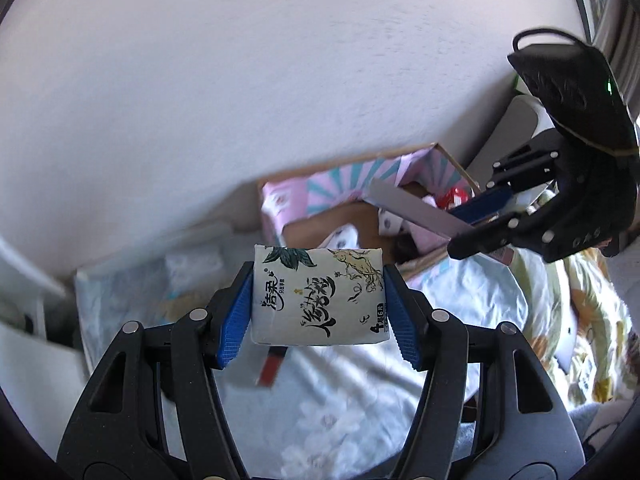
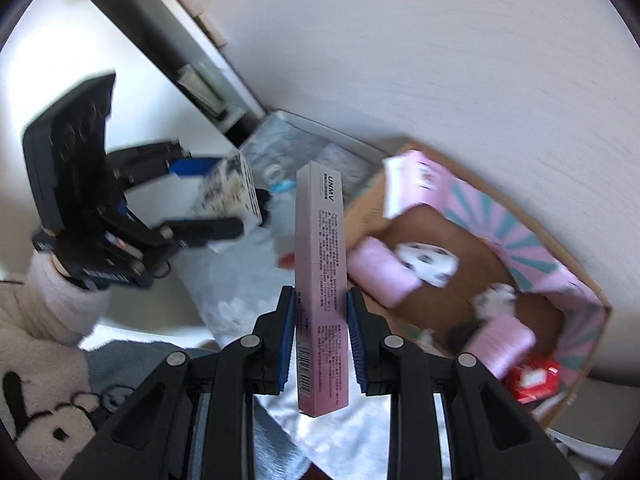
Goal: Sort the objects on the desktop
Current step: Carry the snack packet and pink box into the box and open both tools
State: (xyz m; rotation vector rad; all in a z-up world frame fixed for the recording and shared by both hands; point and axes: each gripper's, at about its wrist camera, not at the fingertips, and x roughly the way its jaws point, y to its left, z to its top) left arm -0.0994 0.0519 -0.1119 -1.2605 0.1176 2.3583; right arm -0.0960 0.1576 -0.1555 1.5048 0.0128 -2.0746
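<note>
My left gripper (image 1: 318, 304) is shut on a pale tissue pack (image 1: 318, 296) with black Chinese lettering, held above the patterned cloth. It also shows in the right wrist view (image 2: 224, 208) with the tissue pack (image 2: 228, 196). My right gripper (image 2: 321, 320) is shut on a long pink carton (image 2: 320, 280) marked UNMV, held upright. In the left wrist view the right gripper (image 1: 480, 220) holds that carton (image 1: 412, 210) over the open cardboard box (image 1: 436, 164). The box (image 2: 560, 272) has a pink and teal lining.
Inside the box lie pink rolls (image 2: 380, 276), a white spotted item (image 2: 426, 262) and a red packet (image 2: 534, 378). A small red object (image 1: 272, 368) lies on the pale floral cloth (image 1: 340, 408). A white wall (image 1: 240, 80) is behind, with white furniture (image 2: 80, 40) at the left.
</note>
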